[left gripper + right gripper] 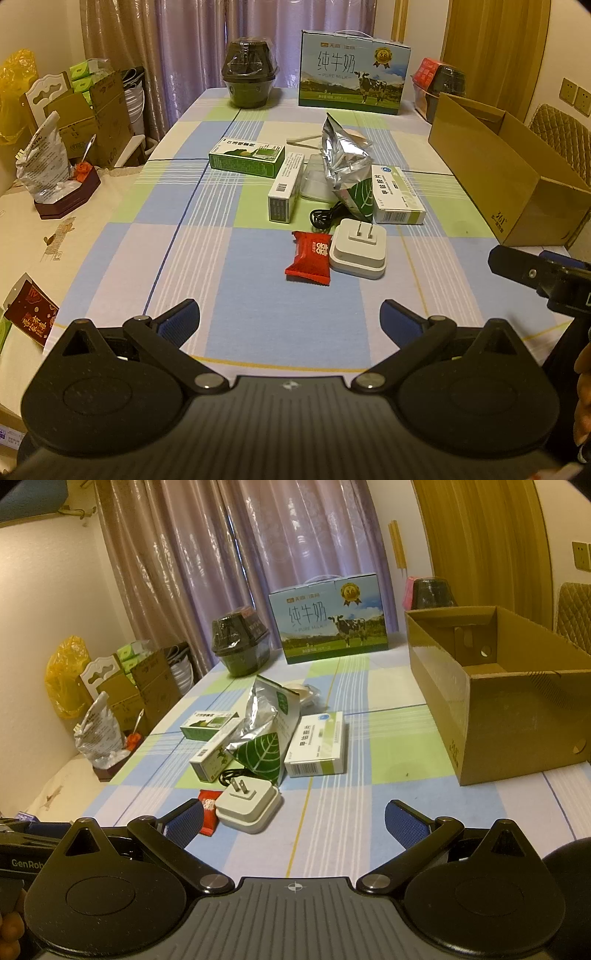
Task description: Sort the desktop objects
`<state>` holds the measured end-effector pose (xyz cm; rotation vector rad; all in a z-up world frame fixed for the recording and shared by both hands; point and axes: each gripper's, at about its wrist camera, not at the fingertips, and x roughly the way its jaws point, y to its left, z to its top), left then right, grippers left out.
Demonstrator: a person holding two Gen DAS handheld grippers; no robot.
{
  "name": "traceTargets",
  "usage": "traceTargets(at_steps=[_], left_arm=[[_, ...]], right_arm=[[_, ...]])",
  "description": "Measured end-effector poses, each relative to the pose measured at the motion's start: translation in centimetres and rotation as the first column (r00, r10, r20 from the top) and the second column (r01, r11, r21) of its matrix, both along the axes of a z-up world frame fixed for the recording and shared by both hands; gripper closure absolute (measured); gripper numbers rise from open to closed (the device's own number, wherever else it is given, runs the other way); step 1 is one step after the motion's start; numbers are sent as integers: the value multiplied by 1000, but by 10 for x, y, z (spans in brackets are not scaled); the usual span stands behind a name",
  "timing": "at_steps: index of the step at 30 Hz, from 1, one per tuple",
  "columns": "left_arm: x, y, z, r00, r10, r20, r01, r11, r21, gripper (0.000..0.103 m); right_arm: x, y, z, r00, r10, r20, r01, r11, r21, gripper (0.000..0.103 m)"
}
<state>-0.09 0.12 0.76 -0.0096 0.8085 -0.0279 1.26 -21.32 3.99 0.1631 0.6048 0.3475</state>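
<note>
A heap of small items lies mid-table: a white plug adapter (358,252) (248,805) with a black cable, a red snack packet (308,257) (207,809), a silver foil bag (343,162) (264,729), a green box (246,158) (207,723), a narrow white-green box (285,192) (214,757) and a white medicine box (397,195) (317,744). An open brown cardboard box (506,173) (495,686) stands at the right. My left gripper (290,319) is open and empty, short of the packet. My right gripper (293,821) is open and empty, just right of the adapter.
A milk carton (352,72) (328,618) and a dark wrapped pot (248,74) (239,644) stand at the far table edge. Another dark pot (445,83) sits behind the cardboard box. Boxes and bags crowd a side surface at the left (59,166).
</note>
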Motion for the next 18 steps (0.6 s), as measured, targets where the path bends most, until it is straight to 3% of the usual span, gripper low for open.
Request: traceTargets(at_steps=[18], left_arm=[[3,-3,-1,1000,-12,-3,12,1000,4,1]], right_arm=[[-2,3,-5,1000,6,4,-7,1000,3,2]])
